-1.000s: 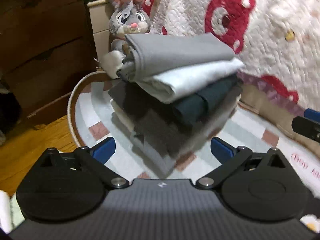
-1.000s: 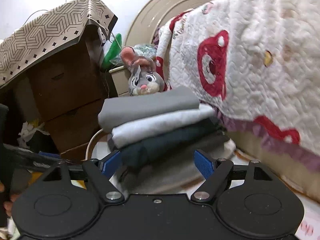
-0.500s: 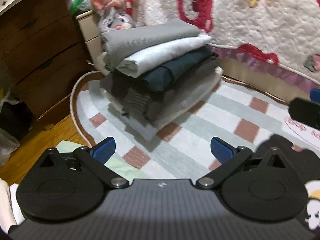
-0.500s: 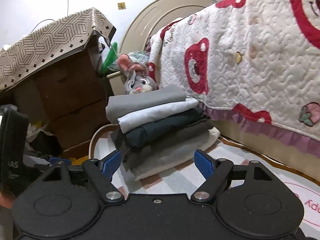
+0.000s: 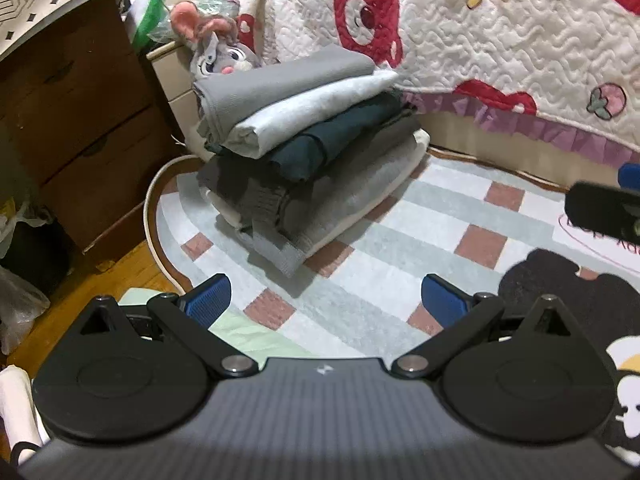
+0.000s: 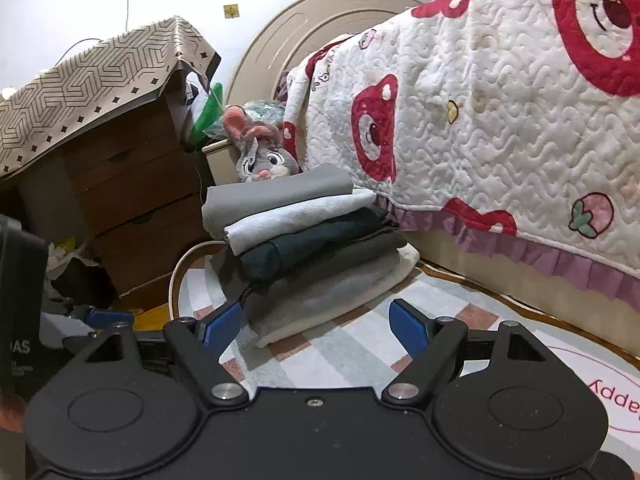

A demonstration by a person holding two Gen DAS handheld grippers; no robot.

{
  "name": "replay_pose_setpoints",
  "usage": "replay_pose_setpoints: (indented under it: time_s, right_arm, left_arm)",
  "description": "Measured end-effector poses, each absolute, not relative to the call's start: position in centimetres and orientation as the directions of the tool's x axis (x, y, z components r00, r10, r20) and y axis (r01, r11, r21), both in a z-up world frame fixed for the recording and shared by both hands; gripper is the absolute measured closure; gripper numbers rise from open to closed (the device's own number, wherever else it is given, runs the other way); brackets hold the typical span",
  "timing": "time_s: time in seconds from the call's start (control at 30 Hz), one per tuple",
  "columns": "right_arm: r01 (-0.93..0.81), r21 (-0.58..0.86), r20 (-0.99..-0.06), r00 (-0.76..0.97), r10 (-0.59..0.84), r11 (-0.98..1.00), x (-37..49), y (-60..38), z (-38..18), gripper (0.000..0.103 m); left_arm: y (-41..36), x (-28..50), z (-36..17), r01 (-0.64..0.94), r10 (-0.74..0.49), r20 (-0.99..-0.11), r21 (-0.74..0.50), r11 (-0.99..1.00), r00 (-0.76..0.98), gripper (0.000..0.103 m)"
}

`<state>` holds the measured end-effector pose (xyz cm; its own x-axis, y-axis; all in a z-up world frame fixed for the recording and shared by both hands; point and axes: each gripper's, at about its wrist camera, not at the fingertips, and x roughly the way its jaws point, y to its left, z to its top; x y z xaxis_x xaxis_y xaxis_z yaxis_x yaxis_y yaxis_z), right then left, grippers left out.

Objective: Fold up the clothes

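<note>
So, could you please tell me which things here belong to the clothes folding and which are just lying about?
Part of the job:
- stack of folded grey, white and dark teal clothes
- open left gripper
- open right gripper

Just lying about:
- grey plush rabbit with pink ears
- brown wooden drawer chest
- white quilted bedspread with red bears
- checked rug

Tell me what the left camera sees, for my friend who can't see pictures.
A stack of folded clothes sits on a checked rug beside a bed with a white and red quilt. A toy bunny peeks from behind the stack. The open, empty left claw fills the bottom of the view.
</note>
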<state>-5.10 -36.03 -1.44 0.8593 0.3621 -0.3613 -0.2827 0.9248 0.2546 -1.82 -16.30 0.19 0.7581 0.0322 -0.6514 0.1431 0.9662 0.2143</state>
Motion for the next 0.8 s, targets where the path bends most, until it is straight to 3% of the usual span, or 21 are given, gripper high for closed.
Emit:
replay_pose_setpoints:
  time_s: [0.8]
  right_arm:
    - [-0.252,0.243,-0.388,0.860,0.332,0.937,-5.51,-35.37,-1.56,0.018]
  left_arm:
    - [-16.42,-2.42,-0.20,0.164,0.043,-0.655,0.251,0.954,0.754,0.000]
